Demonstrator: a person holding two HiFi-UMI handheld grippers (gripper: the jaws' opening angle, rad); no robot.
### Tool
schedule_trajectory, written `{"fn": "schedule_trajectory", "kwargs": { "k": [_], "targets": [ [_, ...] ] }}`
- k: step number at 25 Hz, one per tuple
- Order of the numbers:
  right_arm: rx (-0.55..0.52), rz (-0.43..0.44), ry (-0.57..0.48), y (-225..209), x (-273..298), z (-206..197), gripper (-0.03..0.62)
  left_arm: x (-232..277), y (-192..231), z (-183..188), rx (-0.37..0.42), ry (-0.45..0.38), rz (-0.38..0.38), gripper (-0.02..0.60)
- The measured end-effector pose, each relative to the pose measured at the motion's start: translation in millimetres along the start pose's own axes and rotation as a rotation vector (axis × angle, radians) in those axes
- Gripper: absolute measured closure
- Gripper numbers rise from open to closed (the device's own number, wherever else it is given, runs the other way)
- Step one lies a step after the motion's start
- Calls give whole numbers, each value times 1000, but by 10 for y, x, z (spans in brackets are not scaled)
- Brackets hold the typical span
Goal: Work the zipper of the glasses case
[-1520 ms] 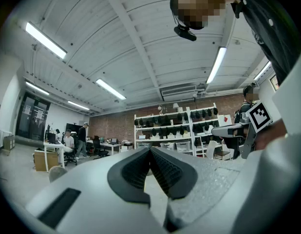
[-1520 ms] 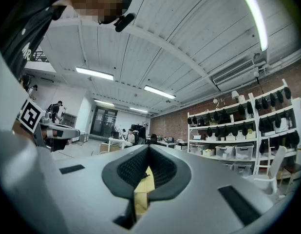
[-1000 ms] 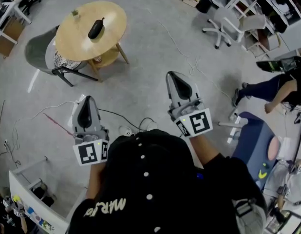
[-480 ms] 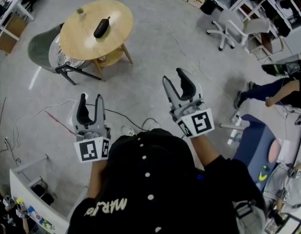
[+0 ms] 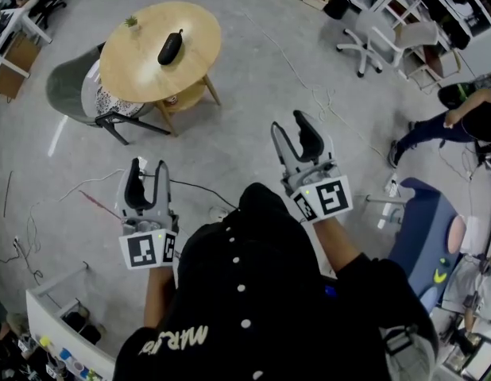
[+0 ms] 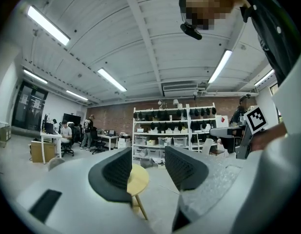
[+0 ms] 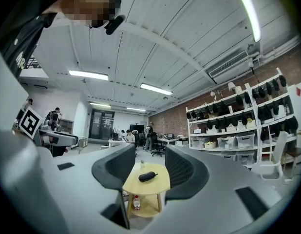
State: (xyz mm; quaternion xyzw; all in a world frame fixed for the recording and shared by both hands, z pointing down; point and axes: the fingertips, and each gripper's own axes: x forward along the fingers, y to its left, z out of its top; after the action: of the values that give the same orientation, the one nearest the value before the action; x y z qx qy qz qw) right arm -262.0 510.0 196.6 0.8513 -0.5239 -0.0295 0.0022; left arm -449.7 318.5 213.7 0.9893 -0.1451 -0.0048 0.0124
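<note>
Lower centre, a person holds two grippers out level. The left tongs [image 5: 148,170] and right tongs [image 5: 290,125] have just been opening and now stand wide, with nothing between them. This is probably readying for a grasp; the zipper is untouched. Well ahead, upper left, a round tabletop [image 5: 134,66] carries the black case [image 5: 170,48], seemingly shut, contents unseen. A bottle [image 7: 136,202] stands on its lower shelf.

One round light-wood table [image 5: 190,30]. On top: one black oblong zip-up glasses case [image 5: 170,48], one small green potted plant [image 5: 131,22]. On its lower shelf: one clear bottle [image 7: 136,202]. One grey shell chair [image 5: 67,86]. Two white swivel office chairs [image 5: 358,48], second chair [image 5: 412,38]. Two grey handheld grippers: left gripper [image 5: 148,169], right gripper [image 5: 291,125]. Jaws of both have just been opening, nothing gripped.
</note>
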Motion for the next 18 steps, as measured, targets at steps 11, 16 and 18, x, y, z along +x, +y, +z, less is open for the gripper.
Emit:
{"fn": "schedule_trajectory", "kwargs": {
  "k": [11, 16, 18],
  "targets": [
    [21, 12, 6, -200, 565, -221, 416, 551, 289, -73, -2, 33, 10, 383],
    [30, 23, -15, -510, 1068, -236, 426, 1093, 367, -53, 6, 22, 20, 383],
    [26, 36, -15, -627, 1307, -229, 427, 1334, 432, -11, 5, 19, 27, 383]
  ]
}}
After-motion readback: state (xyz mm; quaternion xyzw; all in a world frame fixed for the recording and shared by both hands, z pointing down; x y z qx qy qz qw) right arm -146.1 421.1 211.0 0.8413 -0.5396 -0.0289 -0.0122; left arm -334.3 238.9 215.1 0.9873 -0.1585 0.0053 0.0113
